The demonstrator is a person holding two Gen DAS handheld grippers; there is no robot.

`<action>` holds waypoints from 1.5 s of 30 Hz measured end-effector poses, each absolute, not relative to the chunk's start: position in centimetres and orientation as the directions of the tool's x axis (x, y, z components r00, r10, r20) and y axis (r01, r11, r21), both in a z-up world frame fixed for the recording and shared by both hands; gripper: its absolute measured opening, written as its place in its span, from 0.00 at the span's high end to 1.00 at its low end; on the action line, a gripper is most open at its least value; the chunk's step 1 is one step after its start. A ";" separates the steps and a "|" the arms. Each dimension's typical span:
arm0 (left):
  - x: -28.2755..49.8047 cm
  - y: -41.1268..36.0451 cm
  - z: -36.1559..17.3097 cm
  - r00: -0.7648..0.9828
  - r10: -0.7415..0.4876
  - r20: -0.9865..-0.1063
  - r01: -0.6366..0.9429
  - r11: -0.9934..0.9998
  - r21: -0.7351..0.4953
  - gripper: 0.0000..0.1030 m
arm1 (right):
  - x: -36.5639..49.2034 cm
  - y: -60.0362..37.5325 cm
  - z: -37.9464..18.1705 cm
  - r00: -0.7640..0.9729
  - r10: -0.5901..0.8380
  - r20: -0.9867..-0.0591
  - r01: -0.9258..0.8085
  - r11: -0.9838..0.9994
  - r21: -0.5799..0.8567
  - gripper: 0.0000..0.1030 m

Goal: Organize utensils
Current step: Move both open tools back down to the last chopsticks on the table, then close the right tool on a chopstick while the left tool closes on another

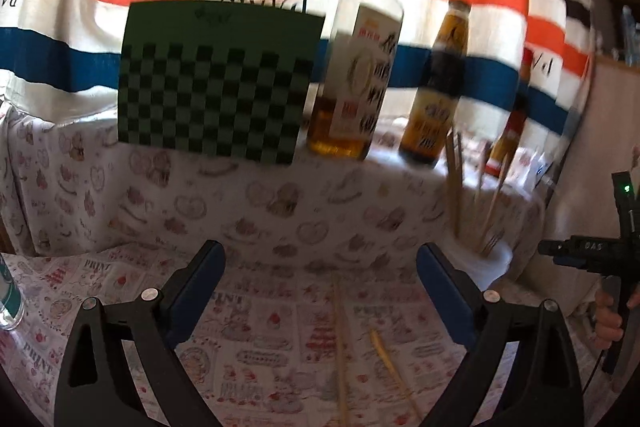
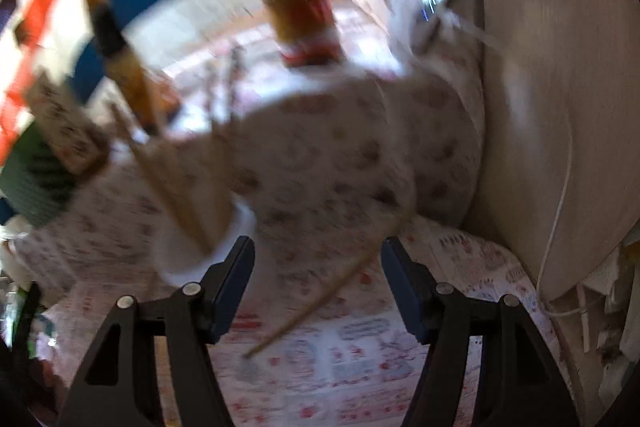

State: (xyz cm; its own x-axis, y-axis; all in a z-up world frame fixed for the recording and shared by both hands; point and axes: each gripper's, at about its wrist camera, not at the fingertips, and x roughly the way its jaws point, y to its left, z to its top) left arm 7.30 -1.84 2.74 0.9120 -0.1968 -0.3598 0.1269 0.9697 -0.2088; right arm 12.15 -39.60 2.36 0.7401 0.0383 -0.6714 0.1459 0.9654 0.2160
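Right now both grippers hang over the counter (image 1: 280,311), which wears a cloth printed with cakes and hearts. The left gripper (image 1: 320,291) has its jaws spread wide with nothing between the pads; below the gap, two loose chopsticks (image 1: 340,339) lie flat on the cloth, one long and pale, the other shorter and yellower, just beside each other and apart from the fingers. Toward the counter's right edge stands a white holder cup (image 1: 486,263) with several wooden utensils standing in it, leaning at different angles. Behind it, along the back edge, sit three sauce bottles (image 1: 360,67) and a green checkered board (image 1: 216,87) propped upright. The right gripper (image 2: 318,283) is partly open and grips nothing; one chopstick (image 2: 320,303) lies slanted on the cloth under the gap, clear of both pads. The white cup is just beside its left finger in that blurred view, sticks poking out.
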 end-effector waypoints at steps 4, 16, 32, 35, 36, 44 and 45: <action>8.3 -2.1 1.4 0.897 -0.187 -0.401 0.112 0.973 -0.203 0.07 | 14.8 -40.4 -1.5 0.660 0.015 -0.751 0.188 0.965 0.185 0.39; 10.2 -2.7 -0.7 0.863 -0.174 -0.474 0.095 0.978 -0.186 0.07 | 20.1 -42.5 -5.4 0.564 -0.075 -0.822 0.282 0.954 0.106 0.45; 10.7 -2.4 -1.5 0.843 -0.170 -0.510 0.089 0.980 -0.181 0.07 | 20.3 -43.9 -5.9 0.606 -0.019 -0.795 0.267 0.947 0.181 0.89; 10.7 -2.3 -1.6 0.839 -0.162 -0.519 0.080 0.981 -0.176 0.07 | 19.1 -44.8 -5.7 0.631 0.065 -0.773 0.233 0.935 0.269 0.94; 10.6 -2.2 -1.6 0.838 -0.157 -0.523 0.077 0.982 -0.173 0.07 | 18.7 -45.1 -5.6 0.642 0.087 -0.762 0.222 0.930 0.293 0.94; 11.4 -2.3 -1.6 0.783 -0.155 -0.603 0.075 0.985 -0.156 0.09 | 15.0 -43.2 -2.1 0.736 0.101 -0.669 0.108 0.959 0.263 0.94; 11.8 -2.5 -1.6 0.772 -0.161 -0.615 0.081 0.984 -0.156 0.12 | 14.4 -43.0 -1.4 0.752 0.105 -0.651 0.094 0.960 0.264 0.94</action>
State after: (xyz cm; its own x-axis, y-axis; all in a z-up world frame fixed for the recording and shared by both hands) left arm 11.77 -2.46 -1.56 0.7720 -0.1612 -0.6149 0.0815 0.9844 -0.1557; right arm 14.40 -42.97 -1.41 0.7520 0.1053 -0.6507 0.0936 0.9601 0.2636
